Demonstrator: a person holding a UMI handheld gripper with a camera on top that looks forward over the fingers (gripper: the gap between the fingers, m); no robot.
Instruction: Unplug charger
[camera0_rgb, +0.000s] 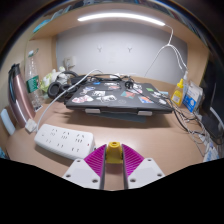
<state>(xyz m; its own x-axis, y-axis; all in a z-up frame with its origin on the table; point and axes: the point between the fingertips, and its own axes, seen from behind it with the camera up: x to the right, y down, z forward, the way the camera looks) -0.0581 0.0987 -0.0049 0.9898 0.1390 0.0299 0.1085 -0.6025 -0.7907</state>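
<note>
My gripper (115, 158) is shut on a small yellow charger (116, 149). Both purple pads (96, 160) press on its sides at the fingertips. The charger is held over the wooden desk, apart from the white power strip (64, 140), which lies just left of the fingers. I see no plug in the strip's sockets that face me. No cable shows on the charger.
A dark laptop (115, 97) covered in stickers sits on a stand beyond the fingers. Thin cables (186, 122) run across the desk at the right. Yellow and white bottles (181, 94) stand at the right, and a bottle (33, 84) and clutter at the left.
</note>
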